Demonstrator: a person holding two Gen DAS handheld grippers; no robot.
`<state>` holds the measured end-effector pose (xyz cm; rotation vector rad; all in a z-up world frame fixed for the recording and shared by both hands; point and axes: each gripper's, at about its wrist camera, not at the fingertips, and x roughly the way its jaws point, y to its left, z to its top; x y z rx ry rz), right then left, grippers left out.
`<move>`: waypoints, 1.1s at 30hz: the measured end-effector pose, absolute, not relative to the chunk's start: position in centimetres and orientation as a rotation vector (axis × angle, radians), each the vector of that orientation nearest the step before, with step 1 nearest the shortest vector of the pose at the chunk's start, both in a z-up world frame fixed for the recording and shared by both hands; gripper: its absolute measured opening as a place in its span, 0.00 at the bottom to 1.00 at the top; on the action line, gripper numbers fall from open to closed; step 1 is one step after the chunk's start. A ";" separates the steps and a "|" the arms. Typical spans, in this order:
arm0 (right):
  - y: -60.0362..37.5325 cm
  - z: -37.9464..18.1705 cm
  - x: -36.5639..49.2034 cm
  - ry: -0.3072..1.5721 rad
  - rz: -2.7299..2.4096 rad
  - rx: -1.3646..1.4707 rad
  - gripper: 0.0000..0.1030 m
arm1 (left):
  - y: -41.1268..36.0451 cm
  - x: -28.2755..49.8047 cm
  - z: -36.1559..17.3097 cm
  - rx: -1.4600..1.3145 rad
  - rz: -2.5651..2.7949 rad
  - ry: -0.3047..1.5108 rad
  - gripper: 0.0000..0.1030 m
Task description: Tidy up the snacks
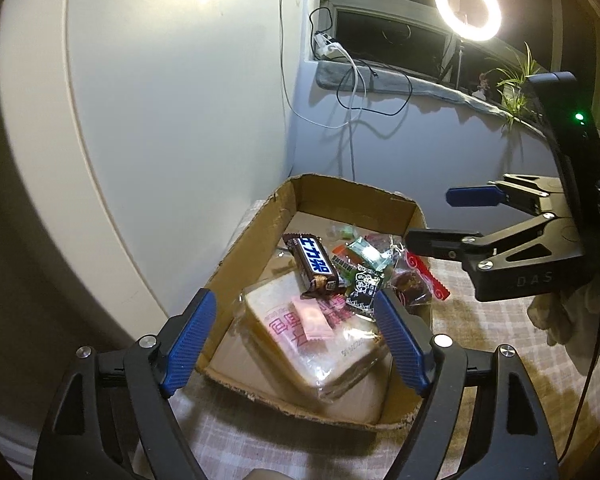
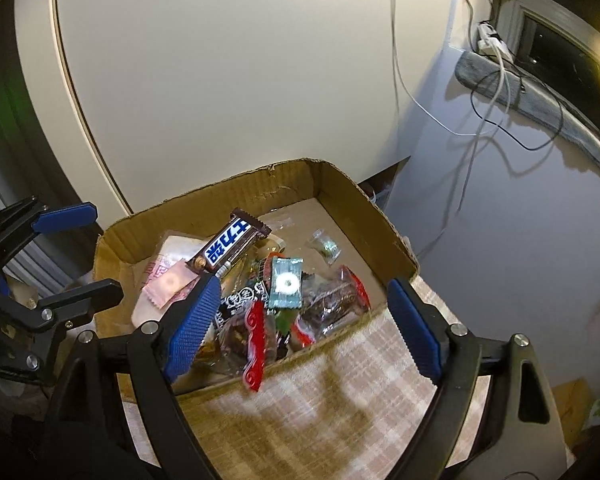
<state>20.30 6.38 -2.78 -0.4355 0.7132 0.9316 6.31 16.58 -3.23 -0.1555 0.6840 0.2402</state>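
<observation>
Both grippers' jaws spread, empty; cardboard box on checked tablecloth; ring light.

- One cardboard box
- One Snickers bar
- One bagged bread loaf
- One ring-shaped candy, teal wrapper
- Two claws, left, right

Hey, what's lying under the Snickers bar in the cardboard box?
The Snickers bar rests partly on the bagged sliced bread and a black-and-white snack packet in the cardboard box. Whatever lies beneath its middle is covered.
</observation>
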 end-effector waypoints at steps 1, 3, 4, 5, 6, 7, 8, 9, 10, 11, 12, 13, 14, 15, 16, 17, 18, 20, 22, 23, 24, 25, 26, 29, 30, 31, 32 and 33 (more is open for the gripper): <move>6.1 -2.7 20.0 0.709 0.923 -0.427 0.85 | 16.4 6.2 -3.1 -0.154 0.244 0.680 0.79; 5.6 -2.3 19.5 0.697 0.913 -0.407 0.85 | 16.2 5.9 -3.0 -0.152 0.251 0.673 0.79; 5.3 -2.2 19.3 0.694 0.909 -0.399 0.85 | 16.1 5.8 -2.9 -0.153 0.254 0.671 0.79; 5.1 -2.1 19.1 0.691 0.902 -0.390 0.88 | 16.0 5.6 -2.8 -0.155 0.256 0.671 0.79; 4.8 -1.9 18.8 0.689 0.894 -0.382 0.91 | 15.9 5.5 -2.8 -0.155 0.262 0.671 0.79; 4.6 -1.8 18.5 0.685 0.889 -0.377 0.96 | 15.8 5.4 -2.7 -0.154 0.266 0.671 0.79; 4.3 -1.6 18.2 0.675 0.882 -0.370 0.98 | 15.7 5.3 -2.7 -0.153 0.267 0.669 0.79; 3.9 -1.5 17.8 0.664 0.872 -0.362 0.99 | 15.6 5.1 -2.6 -0.151 0.270 0.667 0.79; 3.6 -1.4 17.6 0.659 0.866 -0.354 0.99 | 15.4 5.0 -2.5 -0.149 0.272 0.666 0.81; 3.3 -1.3 17.4 0.657 0.864 -0.348 0.99 | 15.2 4.9 -2.5 -0.148 0.272 0.665 0.81; 3.0 -1.2 17.1 0.656 0.861 -0.341 0.99 | 15.1 4.7 -2.5 -0.146 0.272 0.663 0.82; 2.9 -1.2 16.9 0.656 0.857 -0.340 0.99 | 14.9 4.6 -2.4 -0.143 0.275 0.660 0.82; 2.7 -1.2 16.7 0.654 0.849 -0.341 0.99 | 14.7 4.5 -2.3 -0.141 0.278 0.658 0.82; 2.5 -1.3 16.4 0.649 0.836 -0.344 0.99 | 14.6 4.4 -2.3 -0.141 0.282 0.655 0.82; 2.3 -1.3 16.2 0.645 0.825 -0.347 0.99 | 14.5 4.3 -2.2 -0.140 0.283 0.653 0.82; 2.2 -1.4 16.0 0.642 0.814 -0.349 0.99 | 14.4 4.2 -2.1 -0.140 0.283 0.650 0.82; 1.9 -1.5 15.7 0.641 0.803 -0.350 0.99 | 14.3 4.1 -2.1 -0.141 0.282 0.649 0.82; 1.5 -1.6 15.5 0.641 0.783 -0.347 1.00 | 14.1 4.0 -2.1 -0.142 0.283 0.647 0.82; 1.0 -1.7 15.3 0.645 0.779 -0.335 1.00 | 14.1 4.0 -2.2 -0.143 0.287 0.647 0.83; 0.9 -1.8 15.2 0.648 0.778 -0.330 1.00 | 14.1 3.9 -2.2 -0.144 0.288 0.648 0.83; 0.8 -1.8 15.1 0.649 0.774 -0.326 1.00 | 14.0 3.9 -2.2 -0.147 0.289 0.646 0.83; 0.7 -1.9 15.0 0.650 0.773 -0.324 1.00 | 14.0 3.8 -2.2 -0.150 0.289 0.645 0.83; 0.6 -1.9 14.9 0.651 0.773 -0.322 1.00 | 14.0 3.8 -2.1 -0.152 0.288 0.643 0.83; 0.3 -1.9 14.4 0.650 0.772 -0.316 1.00 | 13.7 3.6 -1.9 -0.146 0.290 0.635 0.83; 0.1 -1.9 14.2 0.651 0.774 -0.311 1.00 | 13.7 3.5 -1.9 -0.144 0.290 0.633 0.83; -0.1 -1.8 14.0 0.651 0.774 -0.308 1.00 | 13.6 3.4 -1.8 -0.140 0.291 0.629 0.83; -0.2 -1.7 13.8 0.649 0.774 -0.305 1.00 | 13.5 3.3 -1.8 -0.139 0.292 0.627 0.83; -0.5 -1.6 13.5 0.643 0.774 -0.301 1.00 | 13.5 3.1 -1.7 -0.142 0.293 0.625 0.83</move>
